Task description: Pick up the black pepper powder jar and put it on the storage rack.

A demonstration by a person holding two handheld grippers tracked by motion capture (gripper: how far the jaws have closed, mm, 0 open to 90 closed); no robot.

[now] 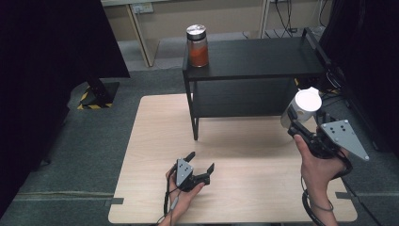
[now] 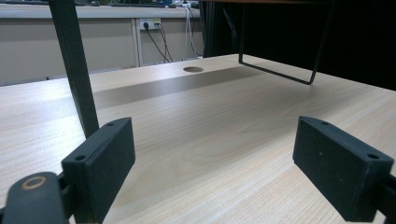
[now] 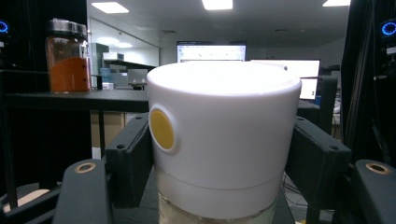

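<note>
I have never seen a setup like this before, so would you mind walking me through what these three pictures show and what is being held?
There is no robot arm here: a person holds a two-jaw hand-held gripper in each hand at a wooden table. The high view looks down from above the person's side. The other two pictures come from small cameras riding on the grippers, looking along their black jaws.

The left hand-held gripper rests low over the table with its jaws apart and nothing between them; its own view looks across the bare wood.

The right hand-held gripper is lifted beside a black shelf and clamps a white-lidded jar, its pads pressing on the lid's sides. A yellow dot marks the lid.

On the shelf top stands a second jar, with orange powder and a metal lid.
</note>
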